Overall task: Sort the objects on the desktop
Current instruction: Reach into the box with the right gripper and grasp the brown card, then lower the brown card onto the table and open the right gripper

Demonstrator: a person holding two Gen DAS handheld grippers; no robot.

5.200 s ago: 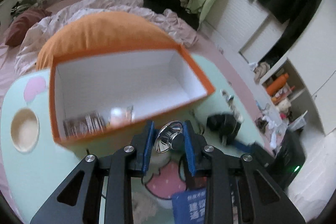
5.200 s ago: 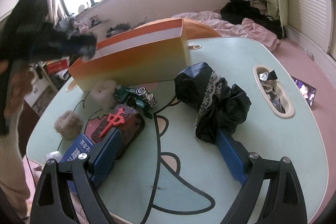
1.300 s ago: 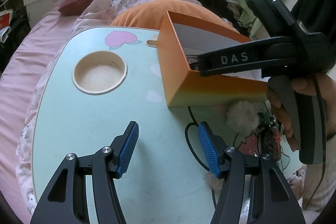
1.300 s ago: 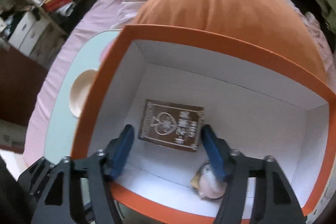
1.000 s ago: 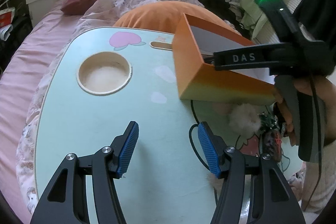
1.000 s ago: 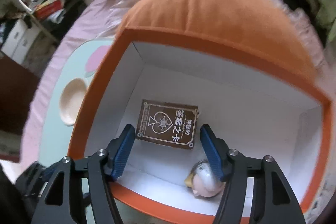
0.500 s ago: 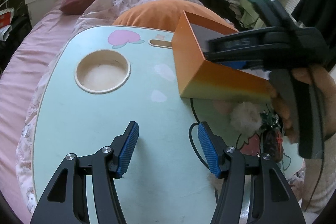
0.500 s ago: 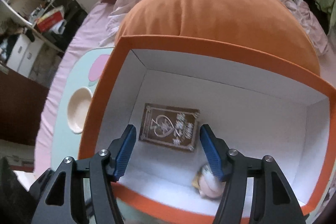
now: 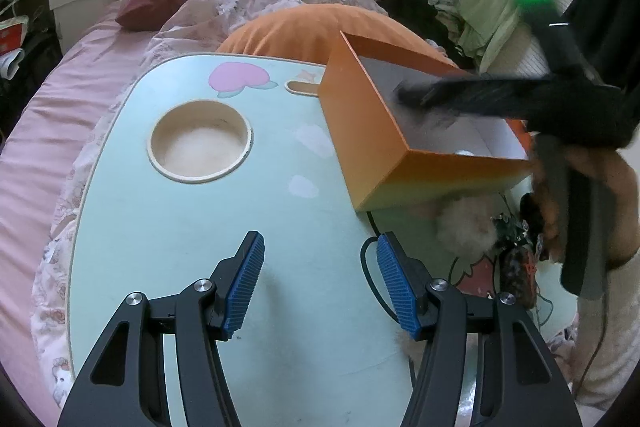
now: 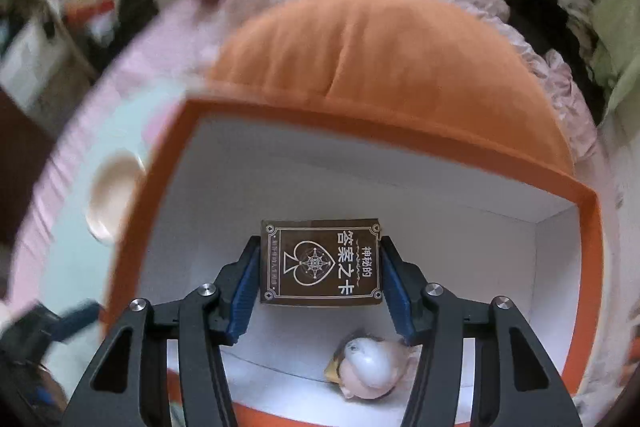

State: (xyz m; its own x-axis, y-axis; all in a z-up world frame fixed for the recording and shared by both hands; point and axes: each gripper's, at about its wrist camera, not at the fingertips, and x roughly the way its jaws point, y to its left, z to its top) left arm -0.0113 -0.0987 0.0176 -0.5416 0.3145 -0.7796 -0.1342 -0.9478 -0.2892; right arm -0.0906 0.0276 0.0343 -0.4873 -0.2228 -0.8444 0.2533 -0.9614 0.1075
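A brown card box (image 10: 320, 263) printed with a spade sits between the blue pads of my right gripper (image 10: 320, 267), inside the orange box (image 10: 160, 187) with white walls. The jaws are closing and the pads touch the card box's two short sides. A pale pink round toy (image 10: 368, 371) lies on the box floor just below. In the left wrist view the orange box (image 9: 372, 151) stands on the mint table (image 9: 180, 227), and a person's hand (image 9: 600, 195) reaches into it with a blurred black tool. My left gripper (image 9: 320, 275) hovers open over bare tabletop, holding nothing.
A round cup hollow (image 9: 200, 143) is sunk in the table to the left of the box. A fluffy cream ball (image 9: 464, 227) and small dark items (image 9: 516, 263) lie in front of the box. An orange cushion (image 9: 304, 31) and pink bedding lie behind the table.
My right gripper has narrowed around the card box, which now fills the gap between the pads, and its view has shifted and blurred. The left gripper has not moved.
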